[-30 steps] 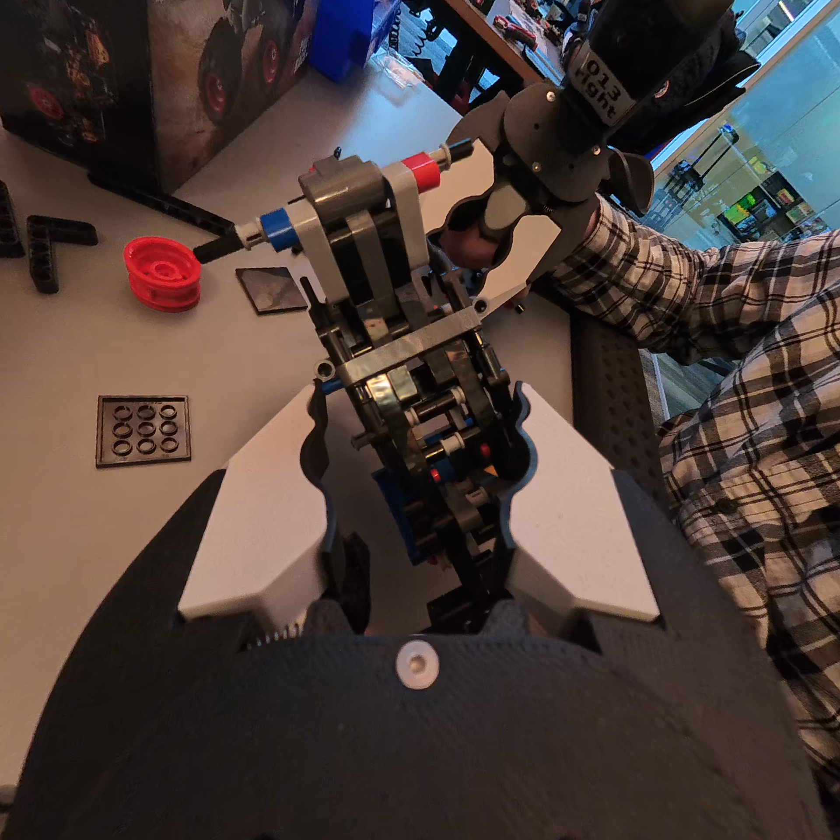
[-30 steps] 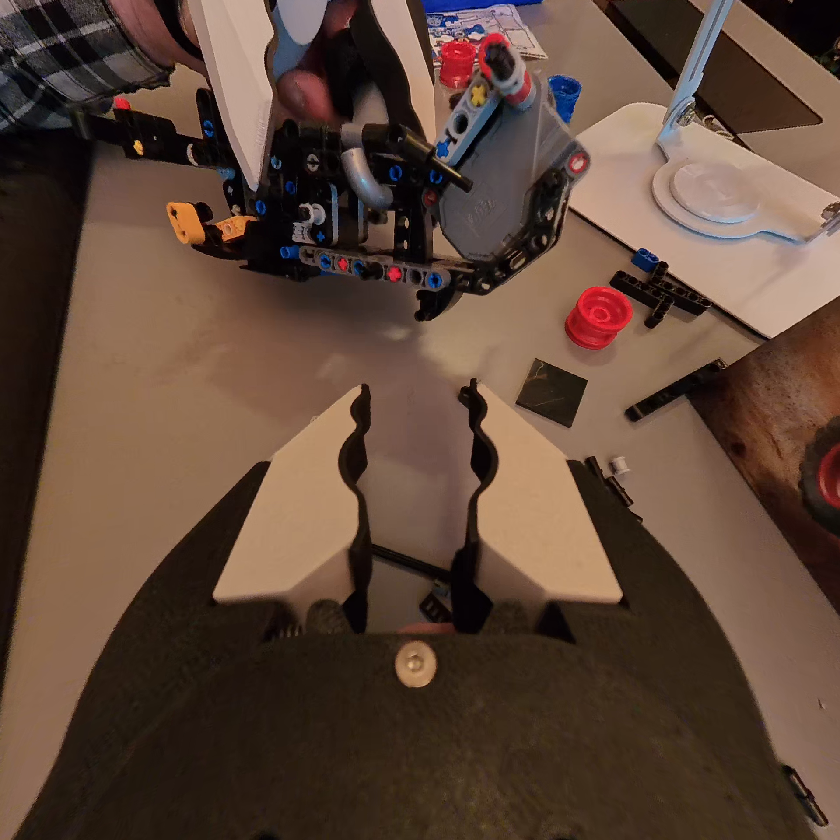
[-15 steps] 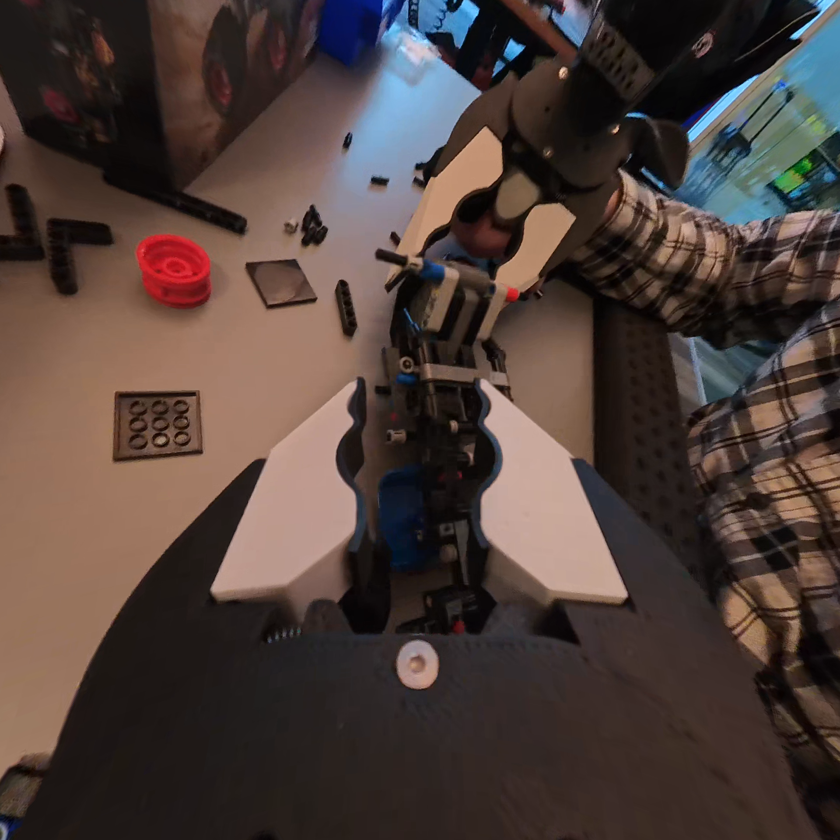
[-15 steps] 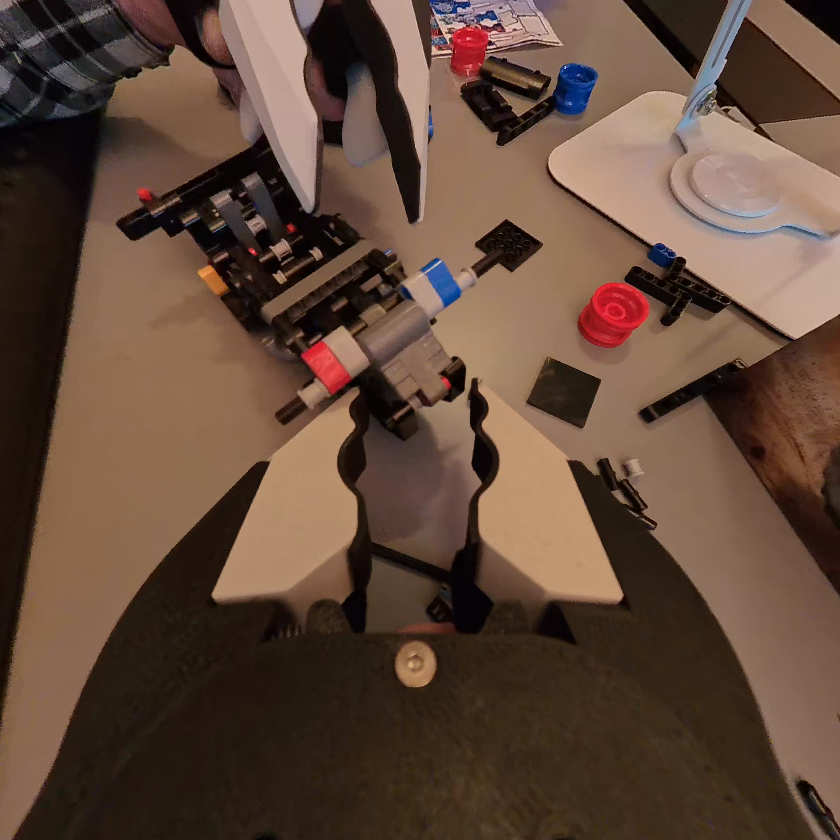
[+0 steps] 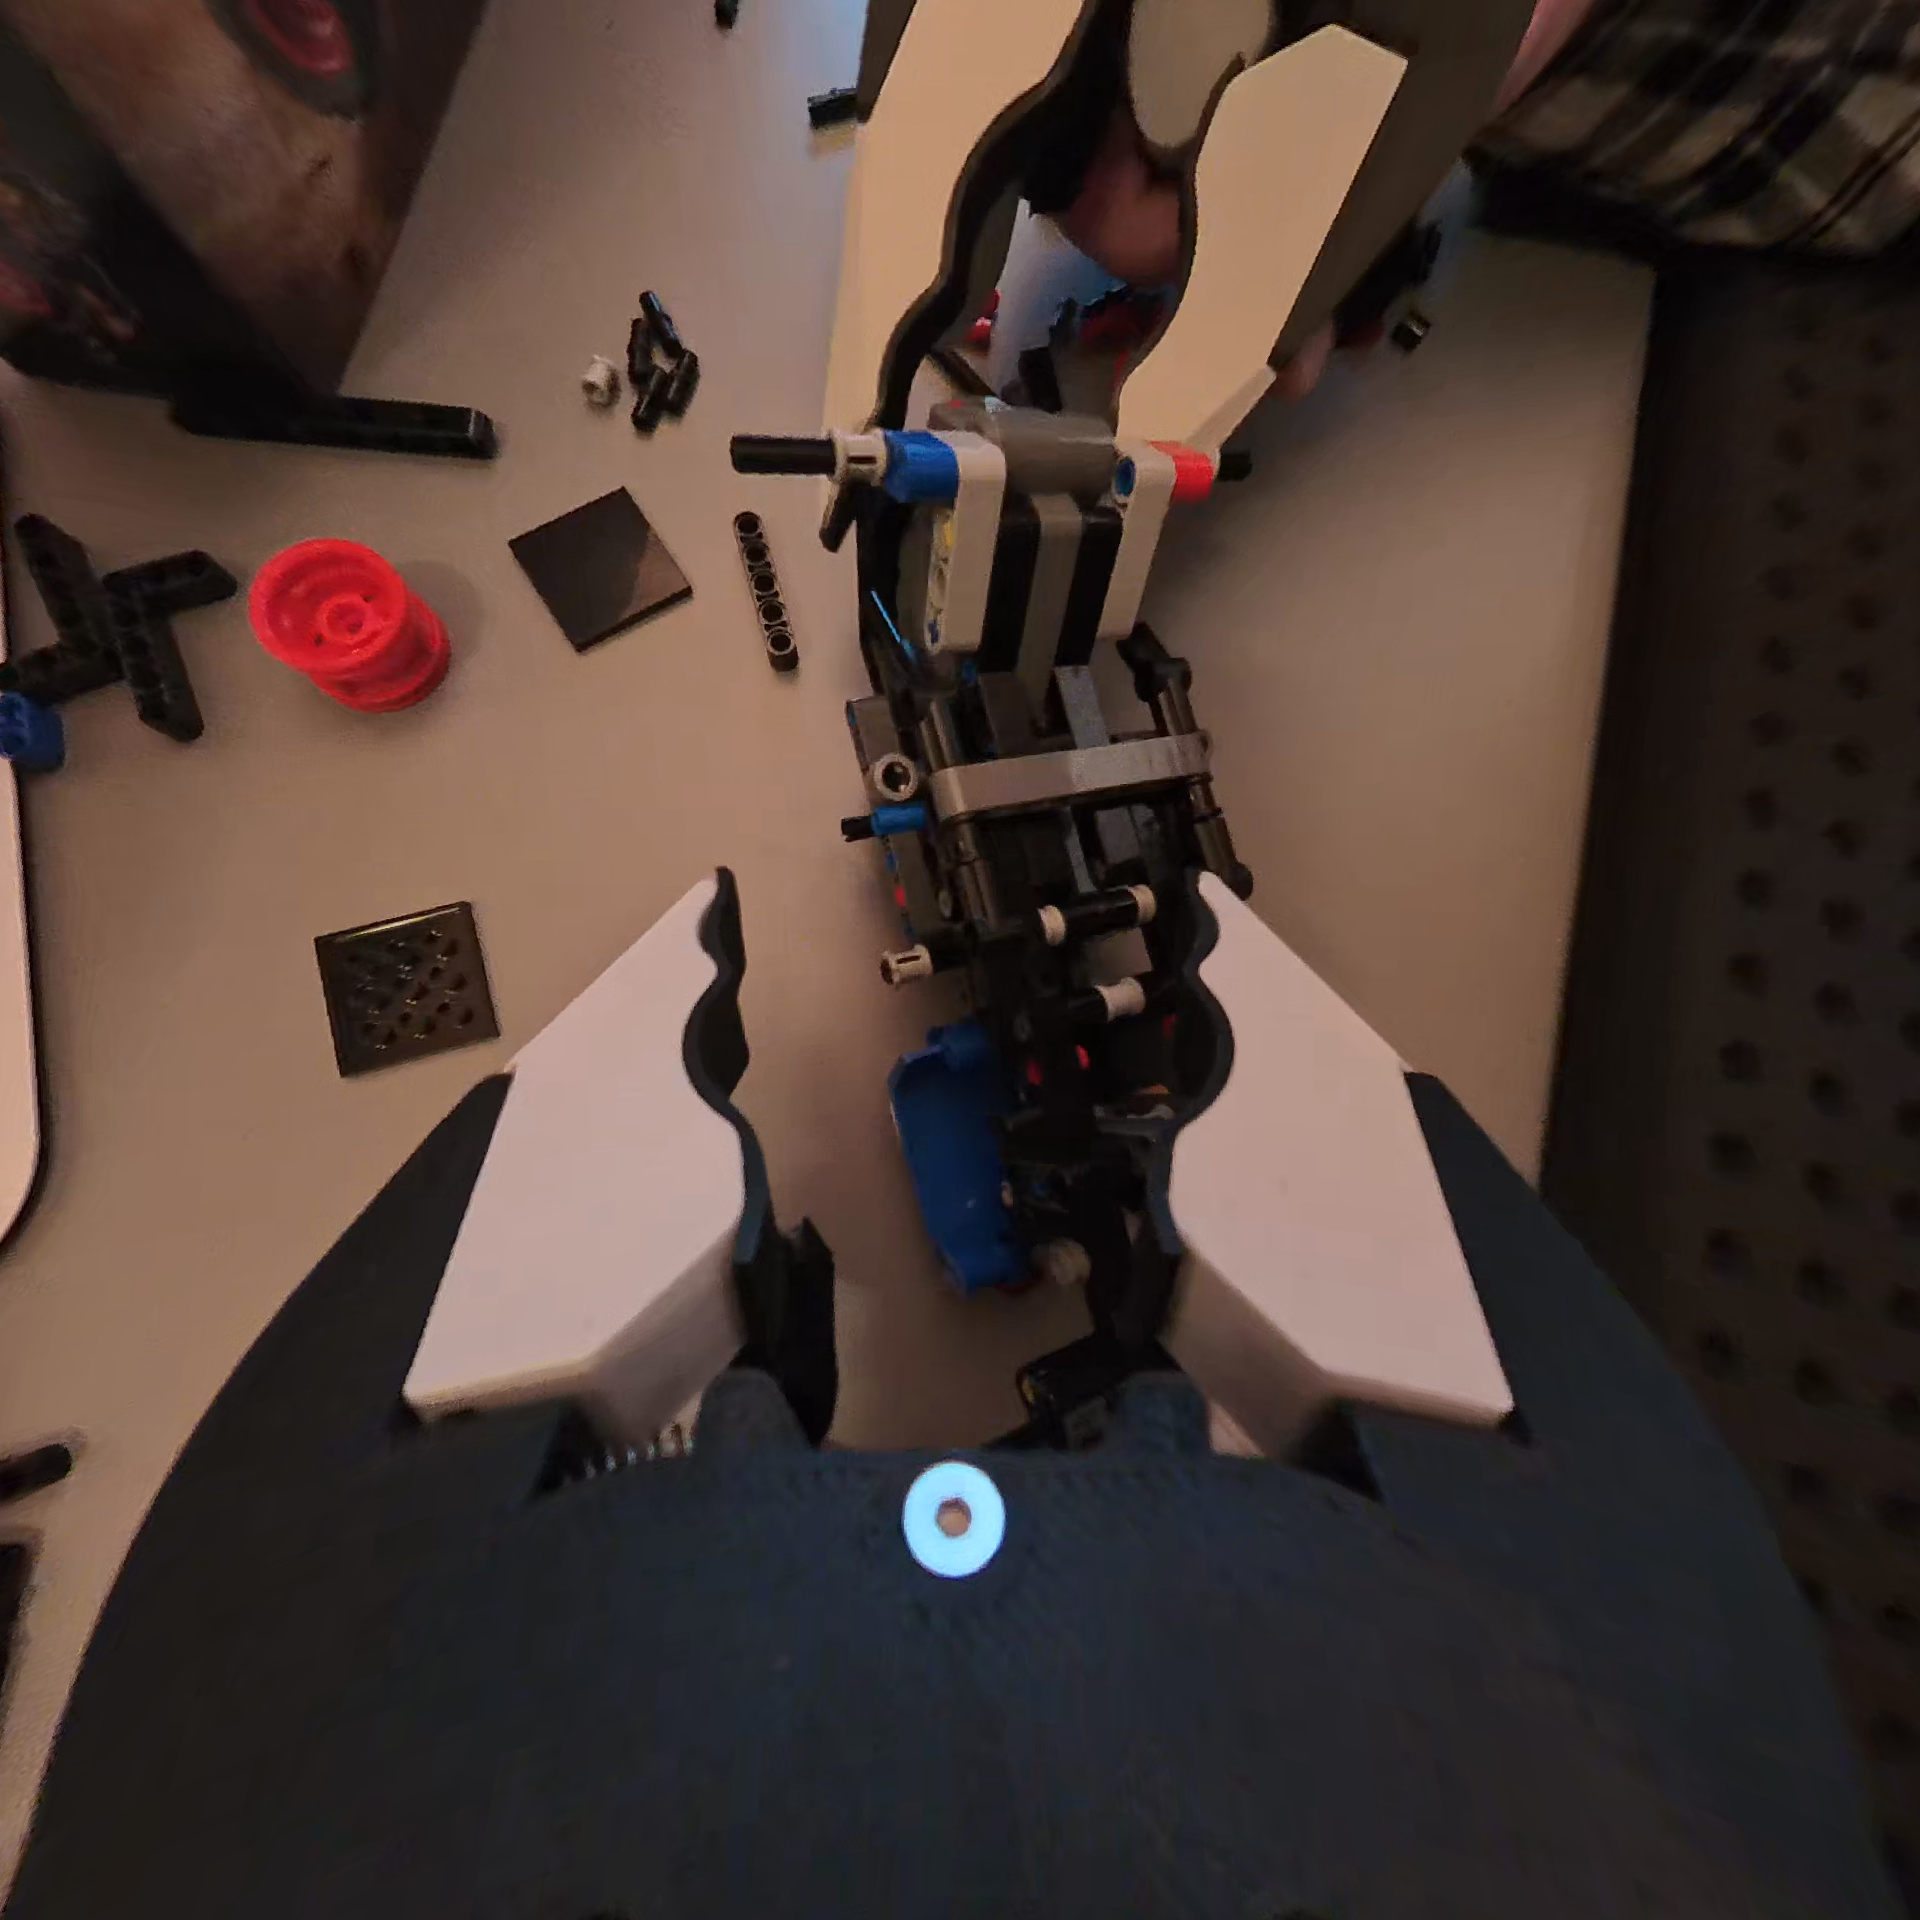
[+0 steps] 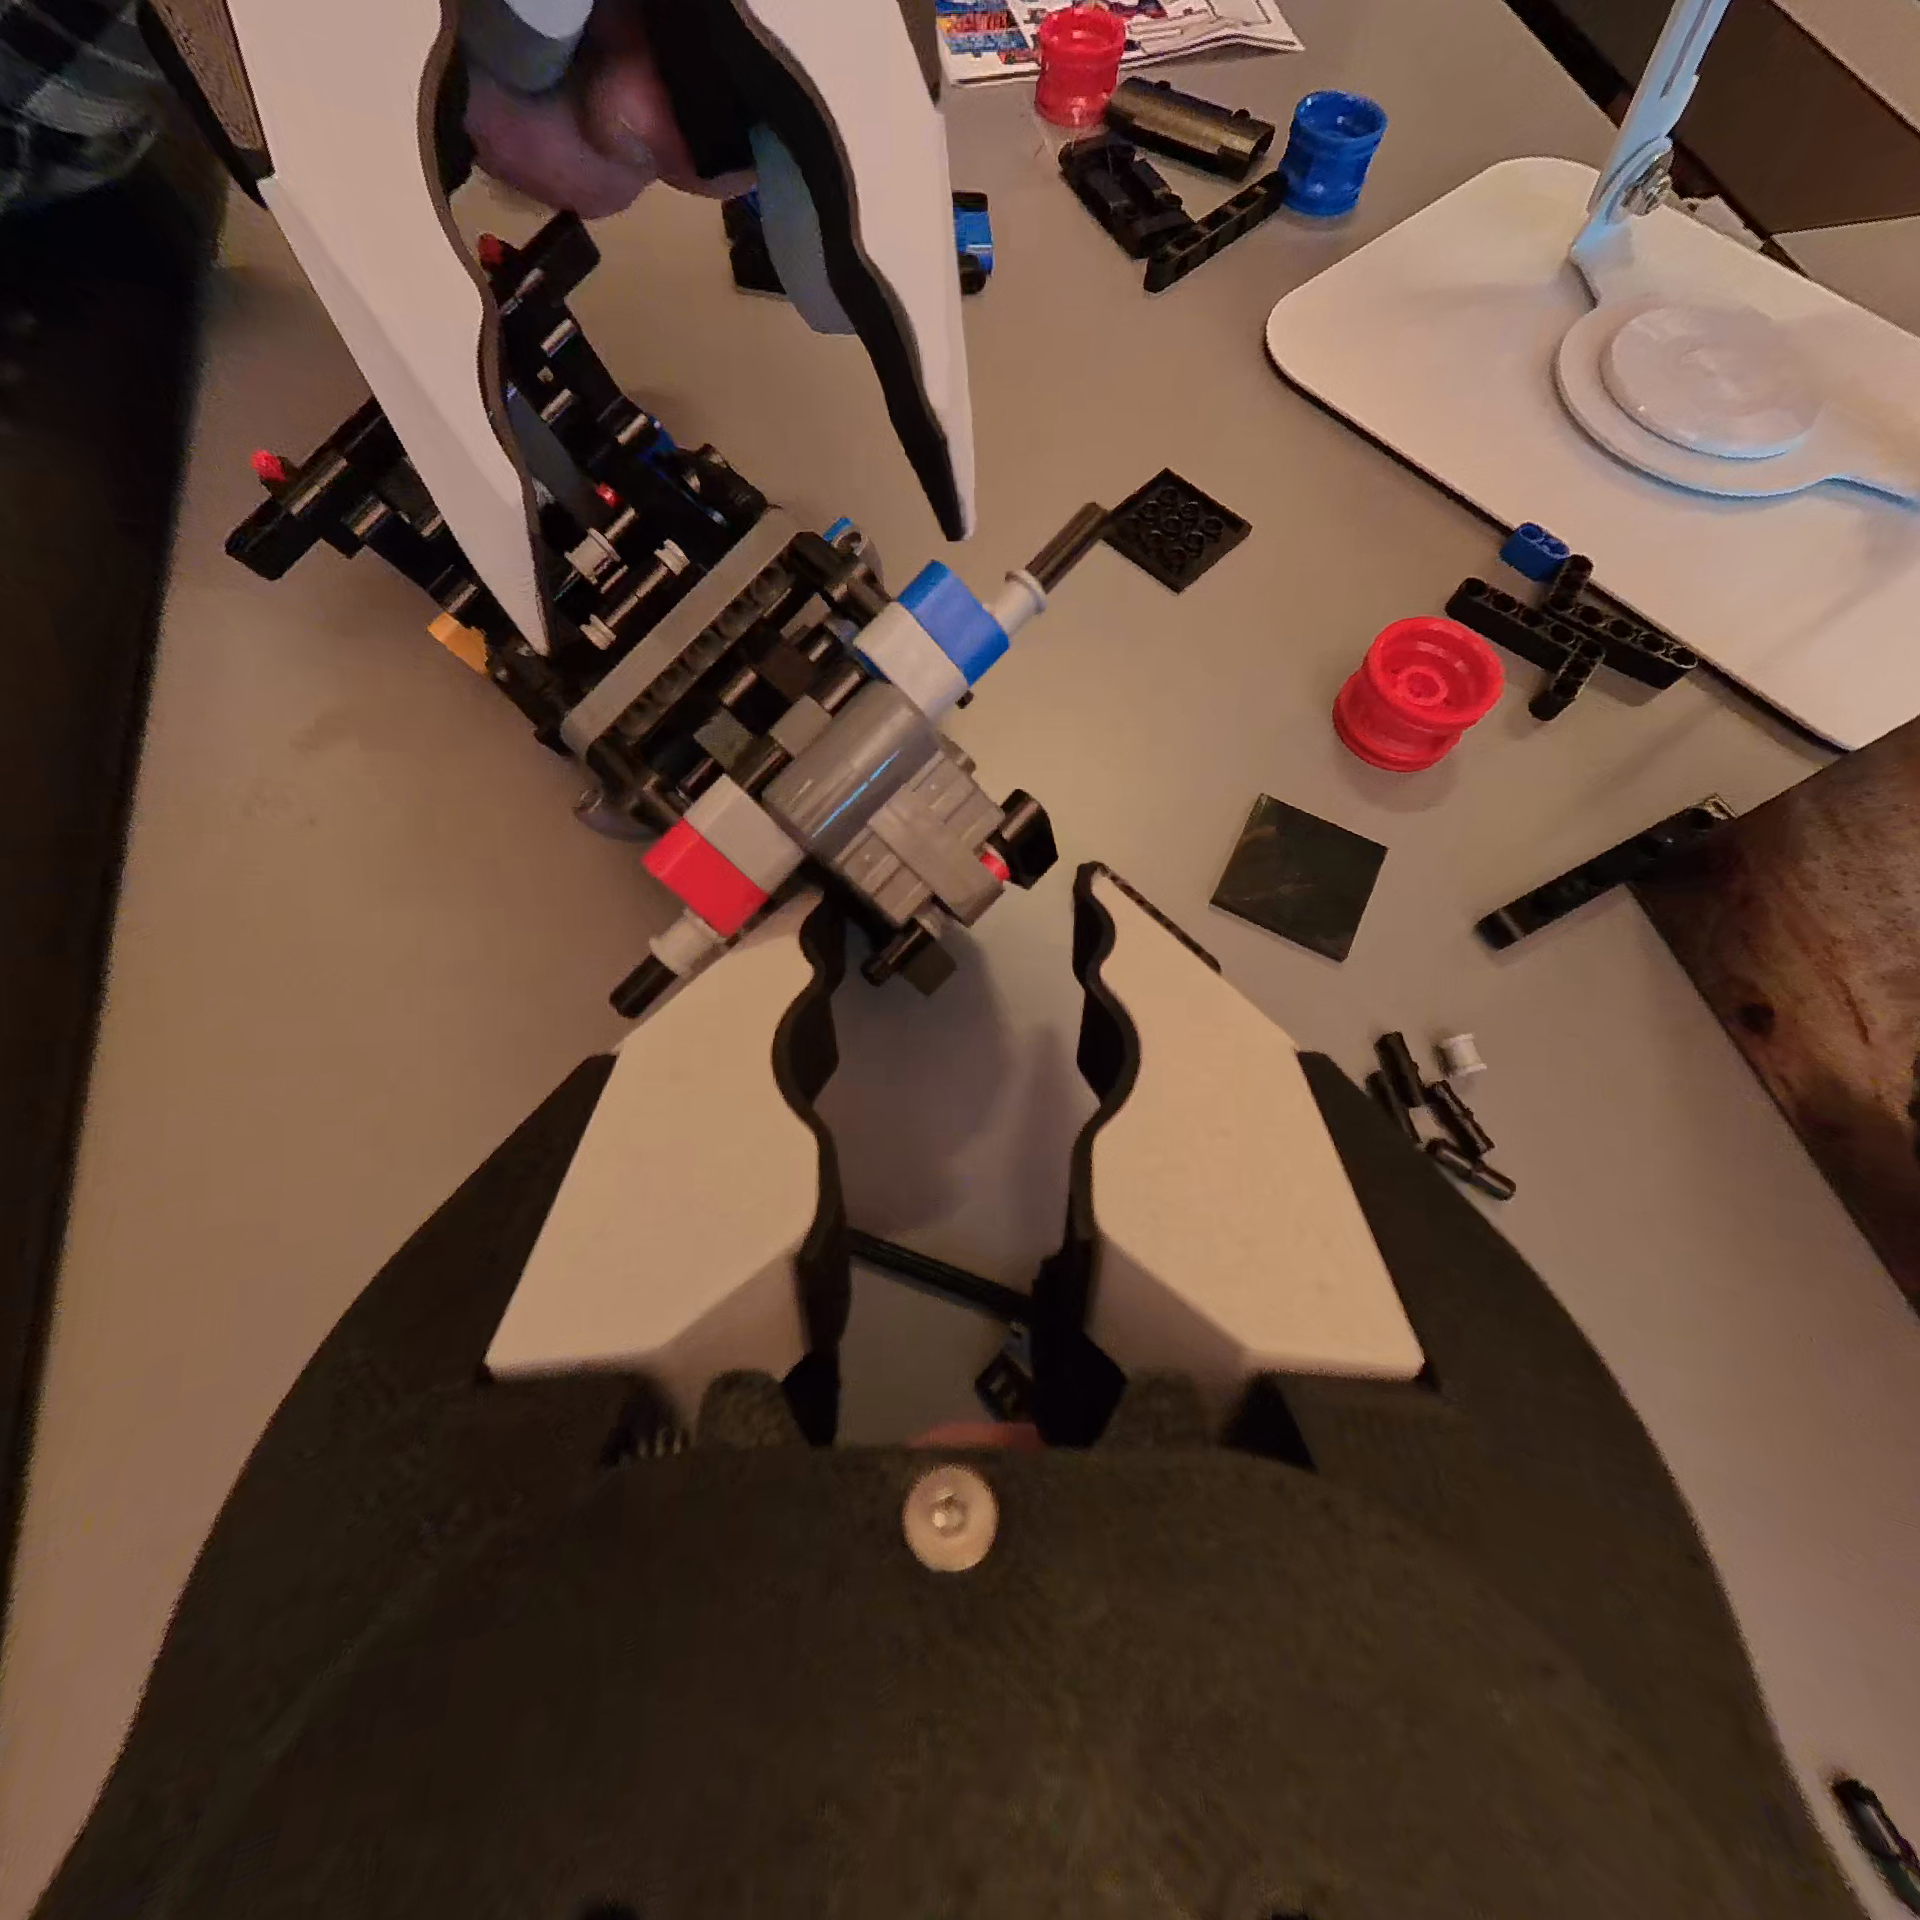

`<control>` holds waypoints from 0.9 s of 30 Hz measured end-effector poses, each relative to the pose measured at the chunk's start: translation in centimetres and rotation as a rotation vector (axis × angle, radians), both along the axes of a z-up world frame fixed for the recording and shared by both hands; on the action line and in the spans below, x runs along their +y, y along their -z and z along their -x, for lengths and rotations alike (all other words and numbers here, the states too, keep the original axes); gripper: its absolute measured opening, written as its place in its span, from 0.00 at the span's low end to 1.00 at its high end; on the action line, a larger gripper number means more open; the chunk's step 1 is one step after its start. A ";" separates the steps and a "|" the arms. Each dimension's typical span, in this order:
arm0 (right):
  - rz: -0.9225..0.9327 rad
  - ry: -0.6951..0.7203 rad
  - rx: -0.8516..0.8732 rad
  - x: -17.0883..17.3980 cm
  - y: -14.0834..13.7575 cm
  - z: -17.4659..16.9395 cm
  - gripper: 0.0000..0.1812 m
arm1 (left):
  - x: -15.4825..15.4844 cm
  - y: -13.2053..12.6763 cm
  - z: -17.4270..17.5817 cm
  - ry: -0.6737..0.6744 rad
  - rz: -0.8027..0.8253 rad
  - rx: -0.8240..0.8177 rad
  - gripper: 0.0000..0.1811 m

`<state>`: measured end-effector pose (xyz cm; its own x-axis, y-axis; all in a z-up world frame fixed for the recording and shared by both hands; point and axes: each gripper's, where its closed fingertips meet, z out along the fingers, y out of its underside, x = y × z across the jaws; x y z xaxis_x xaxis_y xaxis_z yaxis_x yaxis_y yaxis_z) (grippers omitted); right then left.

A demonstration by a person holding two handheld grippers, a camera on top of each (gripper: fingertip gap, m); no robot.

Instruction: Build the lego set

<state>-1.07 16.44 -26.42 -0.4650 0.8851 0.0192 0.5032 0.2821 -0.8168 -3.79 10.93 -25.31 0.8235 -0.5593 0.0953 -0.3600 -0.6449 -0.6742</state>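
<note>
The half-built chassis point(image 5: 1049, 831) lies on the table between the wide-open, gripping-nothing left gripper point(image 5: 961, 1081); the right gripper point(image 6: 945, 1049), parted and empty, sits just short of its axle end; red wheel point(image 5: 348, 623) and beams beside remain unfitted.

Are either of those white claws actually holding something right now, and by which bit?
Neither: the black-and-grey lego chassis lies on the table between the open left gripper; the right gripper is open, empty.
</note>
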 end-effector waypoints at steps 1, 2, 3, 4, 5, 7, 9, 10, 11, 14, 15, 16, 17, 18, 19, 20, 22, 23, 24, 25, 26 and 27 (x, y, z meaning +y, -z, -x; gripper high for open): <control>-0.002 0.003 -0.006 0.2 0.1 -0.1 0.23 | -0.1 0.0 0.0 0.001 0.008 -0.010 0.43; -0.004 0.005 -0.013 0.3 0.1 -0.1 0.24 | -0.1 0.0 -0.1 0.000 0.014 -0.033 0.41; -0.003 0.005 -0.018 0.4 0.2 -0.2 0.24 | -0.1 0.0 0.1 -0.006 0.019 -0.057 0.40; -0.002 0.005 -0.022 0.5 0.2 -0.3 0.24 | -0.1 0.0 0.3 -0.013 0.021 -0.079 0.40; -0.003 0.005 -0.025 0.5 0.3 -0.3 0.23 | -0.1 0.0 0.4 -0.018 0.022 -0.103 0.38; -0.008 -0.003 -0.032 0.4 0.4 -0.4 0.23 | 0.1 -0.1 1.0 -0.038 0.021 -0.139 0.37; -0.019 -0.011 -0.040 0.4 0.5 -0.5 0.23 | 0.1 0.0 1.2 -0.052 0.037 -0.180 0.36; -0.021 -0.014 -0.044 0.3 0.6 -0.6 0.23 | 0.1 0.1 1.1 -0.050 0.043 -0.203 0.36; -0.021 -0.018 -0.047 0.2 0.6 -0.6 0.22 | 0.1 0.1 1.1 -0.052 0.048 -0.222 0.36; -0.028 -0.027 -0.056 0.1 0.8 -0.8 0.21 | 0.2 0.1 1.2 -0.058 0.054 -0.259 0.33; -0.028 -0.030 -0.057 0.0 0.8 -0.8 0.21 | 0.2 0.1 1.2 -0.060 0.055 -0.271 0.32; -0.029 -0.033 -0.057 -0.1 0.8 -0.8 0.21 | 0.2 0.0 1.2 -0.061 0.055 -0.286 0.30; -0.031 -0.034 -0.057 -0.1 0.8 -0.8 0.22 | 0.3 0.0 1.2 -0.063 0.056 -0.301 0.30; -0.036 -0.034 -0.056 -0.2 0.8 -0.8 0.22 | 0.3 0.0 1.3 -0.064 0.058 -0.316 0.29; -0.039 -0.034 -0.056 -0.2 0.8 -0.8 0.22 | 0.3 0.0 1.3 -0.064 0.060 -0.327 0.29; -0.039 -0.033 -0.056 -0.2 0.8 -0.8 0.22 | 0.3 0.0 1.3 -0.064 0.059 -0.333 0.29; -0.040 -0.032 -0.056 -0.1 0.8 -0.8 0.22 | 0.3 -0.1 1.3 -0.064 0.055 -0.330 0.28; -0.041 -0.032 -0.056 -0.1 0.8 -0.8 0.22 | 0.3 -0.1 1.3 -0.064 0.053 -0.327 0.28; -0.041 -0.032 -0.056 -0.1 0.8 -0.8 0.22 | 0.3 -0.1 1.2 -0.064 0.052 -0.323 0.28; -0.040 -0.032 -0.056 -0.1 0.8 -0.8 0.22 | 0.3 -0.1 1.2 -0.065 0.050 -0.319 0.29; -0.040 -0.031 -0.056 -0.1 0.8 -0.8 0.22 | 0.3 0.0 1.3 -0.067 0.048 -0.313 0.29; -0.040 -0.031 -0.056 -0.1 0.8 -0.8 0.22 | 0.3 -0.1 1.3 -0.067 0.045 -0.309 0.29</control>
<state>-0.26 16.32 -27.24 -0.4935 0.8693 0.0275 0.5379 0.3300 -0.7757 -5.07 11.23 -25.24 0.7865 -0.4942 0.3704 -0.0982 -0.6922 -0.7150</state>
